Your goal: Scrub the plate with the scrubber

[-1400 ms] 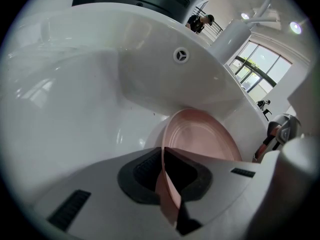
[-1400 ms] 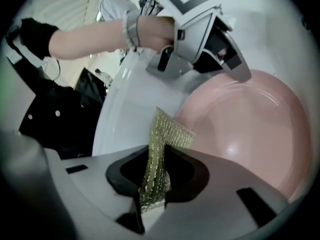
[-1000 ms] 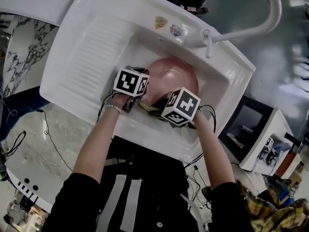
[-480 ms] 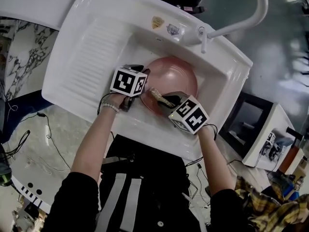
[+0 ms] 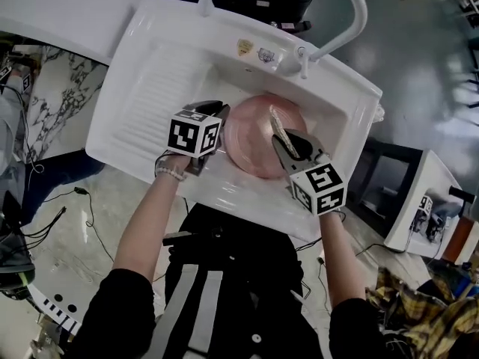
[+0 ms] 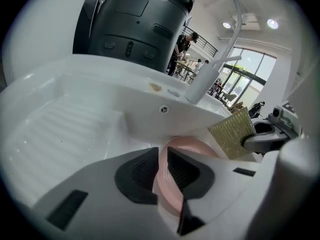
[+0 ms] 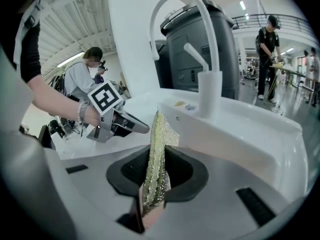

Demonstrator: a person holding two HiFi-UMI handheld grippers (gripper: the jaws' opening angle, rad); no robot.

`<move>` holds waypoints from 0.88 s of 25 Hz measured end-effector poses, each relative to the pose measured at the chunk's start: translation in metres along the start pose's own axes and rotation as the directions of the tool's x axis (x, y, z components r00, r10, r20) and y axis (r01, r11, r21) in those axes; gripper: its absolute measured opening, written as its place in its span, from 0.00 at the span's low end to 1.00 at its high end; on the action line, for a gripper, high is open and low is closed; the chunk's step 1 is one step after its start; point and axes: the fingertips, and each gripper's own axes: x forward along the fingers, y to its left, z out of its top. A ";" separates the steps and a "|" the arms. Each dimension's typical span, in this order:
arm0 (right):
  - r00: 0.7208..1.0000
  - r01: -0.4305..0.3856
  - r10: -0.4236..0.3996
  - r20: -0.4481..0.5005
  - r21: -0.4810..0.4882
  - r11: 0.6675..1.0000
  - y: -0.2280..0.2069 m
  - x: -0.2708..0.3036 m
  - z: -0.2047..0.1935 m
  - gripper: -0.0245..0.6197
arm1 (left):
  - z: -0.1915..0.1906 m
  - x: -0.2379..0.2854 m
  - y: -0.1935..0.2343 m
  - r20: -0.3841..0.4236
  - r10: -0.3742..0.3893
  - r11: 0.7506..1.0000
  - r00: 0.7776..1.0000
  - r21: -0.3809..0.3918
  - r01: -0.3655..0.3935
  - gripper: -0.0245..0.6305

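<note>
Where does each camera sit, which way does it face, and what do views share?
Head view: on the person's head, looking steeply down at the sink; both forearms, the left tool and right tool show.
Left gripper view: on the left tool, looking along its jaws, which have just been closing on the rim of the plate, toward the faucet.
Right gripper view: on the right tool, looking along jaws clamped on the scrubber; the left hand shows.
Shared: both gripper views see the faucet and the other tool.
</note>
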 end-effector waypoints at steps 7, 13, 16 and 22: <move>0.973 0.173 -0.180 0.142 0.063 0.983 -0.002 -0.046 0.040 0.16 | 0.031 -0.049 -0.024 0.126 -0.006 0.996 0.992 0.093 -0.006 0.04; 0.931 0.225 -0.249 0.267 0.114 0.967 0.012 -0.081 0.072 0.15 | 0.072 -0.100 -0.060 0.289 -0.060 0.976 0.956 0.217 -0.004 0.04; 0.909 0.260 -0.274 0.313 0.088 0.962 0.024 -0.095 0.085 0.15 | 0.084 -0.124 -0.075 0.338 -0.076 0.966 0.938 0.260 -0.015 0.04; 0.871 0.308 -0.307 0.383 0.062 0.950 0.041 -0.117 0.099 0.15 | 0.092 -0.155 -0.102 0.379 -0.124 0.954 0.917 0.300 0.006 0.04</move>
